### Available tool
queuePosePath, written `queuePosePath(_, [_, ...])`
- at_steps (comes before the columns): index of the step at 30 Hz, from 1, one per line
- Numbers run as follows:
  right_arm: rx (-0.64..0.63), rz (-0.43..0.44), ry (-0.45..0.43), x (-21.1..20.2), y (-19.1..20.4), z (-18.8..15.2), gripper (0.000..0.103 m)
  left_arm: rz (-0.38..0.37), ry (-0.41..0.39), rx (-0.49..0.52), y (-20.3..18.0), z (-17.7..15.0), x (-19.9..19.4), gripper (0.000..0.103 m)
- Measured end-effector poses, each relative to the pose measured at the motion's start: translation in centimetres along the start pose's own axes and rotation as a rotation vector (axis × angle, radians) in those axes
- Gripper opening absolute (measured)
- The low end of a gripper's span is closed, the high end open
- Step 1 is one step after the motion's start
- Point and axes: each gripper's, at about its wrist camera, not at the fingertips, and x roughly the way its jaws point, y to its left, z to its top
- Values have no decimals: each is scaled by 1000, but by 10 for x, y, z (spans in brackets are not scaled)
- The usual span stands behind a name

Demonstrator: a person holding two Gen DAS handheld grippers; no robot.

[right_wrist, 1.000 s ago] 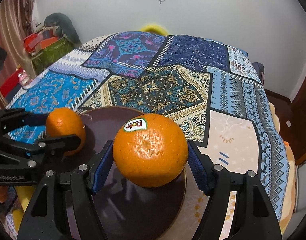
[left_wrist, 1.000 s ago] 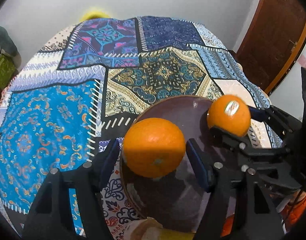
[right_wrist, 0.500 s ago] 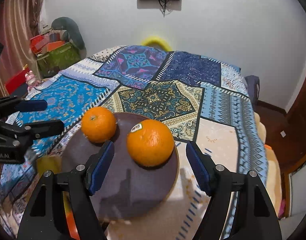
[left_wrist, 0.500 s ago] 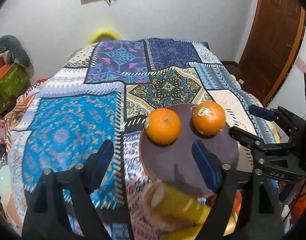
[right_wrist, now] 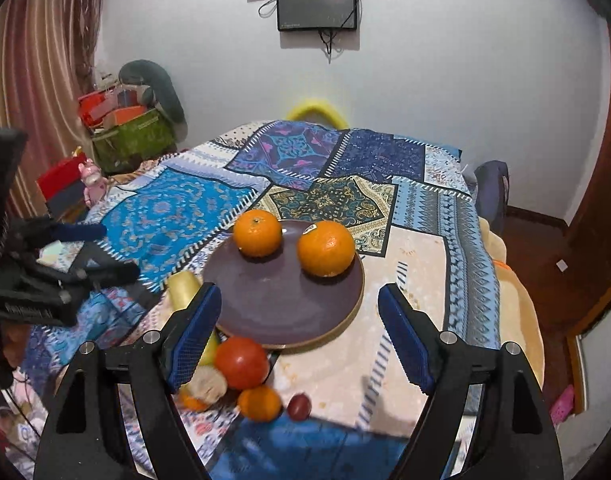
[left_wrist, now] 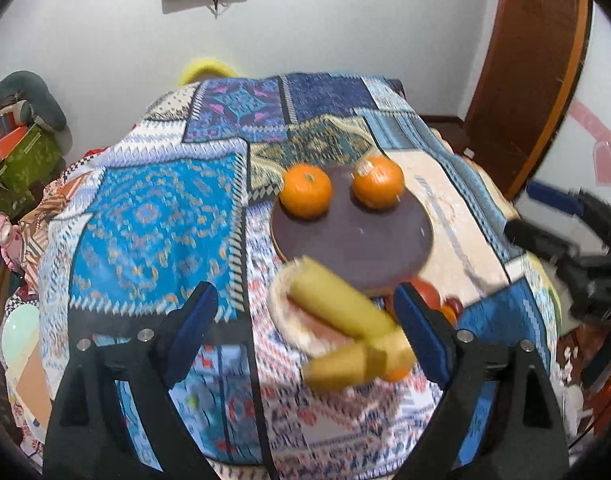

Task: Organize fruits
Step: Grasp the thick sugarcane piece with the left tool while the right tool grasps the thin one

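Note:
Two oranges sit on a dark purple plate (left_wrist: 357, 246) (right_wrist: 281, 312): a plain one (left_wrist: 305, 196) (right_wrist: 258, 233) on the left and a stickered one (left_wrist: 378, 181) (right_wrist: 326, 248) on the right. My left gripper (left_wrist: 305, 320) is open and empty, pulled back above yellow bananas (left_wrist: 337, 308) in a small woven basket (left_wrist: 281, 312). My right gripper (right_wrist: 299, 332) is open and empty, above a red tomato (right_wrist: 241, 362), a small orange (right_wrist: 260, 403) and a dark red fruit (right_wrist: 298, 406).
The patchwork cloth (left_wrist: 153, 216) (right_wrist: 385, 200) covers the whole table. The left gripper shows at the left of the right wrist view (right_wrist: 65, 268); the right gripper shows at the right of the left wrist view (left_wrist: 565, 232). A cluttered box (right_wrist: 129, 128) stands far left.
Both grippers let go of their oranges onto the plate and pulled back and up. The bananas, tomato and small fruits have come into view.

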Motion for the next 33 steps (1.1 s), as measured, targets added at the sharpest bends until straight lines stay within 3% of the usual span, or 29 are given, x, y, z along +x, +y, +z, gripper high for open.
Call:
queuePosePath(12, [23,-29,39,-20,-2,-29,78,-26,127,109,-42,-49,32,90])
queuePosePath(20, [22,-66,45,-29,-10,-39,78,12,165,128,-56,-53,61,90])
queuePosePath(24, [39,-56,57,-25,-12,-41,78,61,123,160,-65,-56,68,91])
queuePosePath(29, [52,-42,80,-19,-13,-46,78,62,77,171,-66,-59,64,81])
queuePosePath(32, [54,-40,87,-17,-13,-47,78,53,51,149,-59,-59,53,64])
queuePosePath(33, [56,-39,89,-16,-14,-47,78,64,38,144,-56,-58,49,53])
